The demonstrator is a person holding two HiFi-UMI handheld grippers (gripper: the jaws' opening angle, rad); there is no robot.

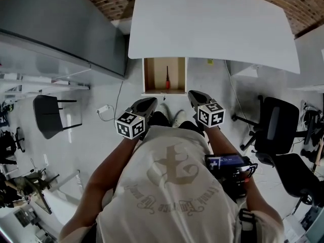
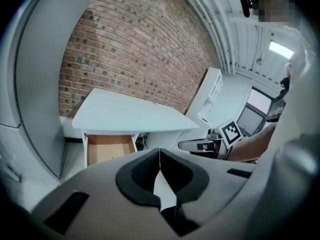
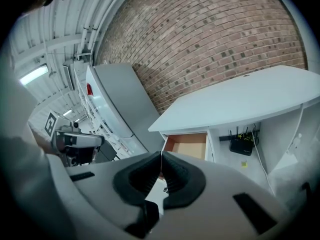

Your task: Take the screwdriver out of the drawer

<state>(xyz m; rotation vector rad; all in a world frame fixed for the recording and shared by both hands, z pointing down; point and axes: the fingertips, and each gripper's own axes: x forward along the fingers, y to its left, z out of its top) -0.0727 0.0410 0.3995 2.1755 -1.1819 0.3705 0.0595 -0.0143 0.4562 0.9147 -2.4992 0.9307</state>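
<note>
A wooden drawer stands pulled out from under the white desk. Inside it lies a screwdriver with a dark shaft and an orange-red handle, pointing toward me. My left gripper hangs just in front of the drawer's left corner, jaws shut on nothing. At the drawer's right corner my right gripper is also shut and empty. The left gripper view shows the drawer ahead past its tips; in the right gripper view the drawer lies beyond the closed tips. The screwdriver is hidden in both gripper views.
A grey cabinet stands left of the desk. A black office chair is to the right, another chair to the left. A white cable lies on the floor. A router with cables sits under the desk.
</note>
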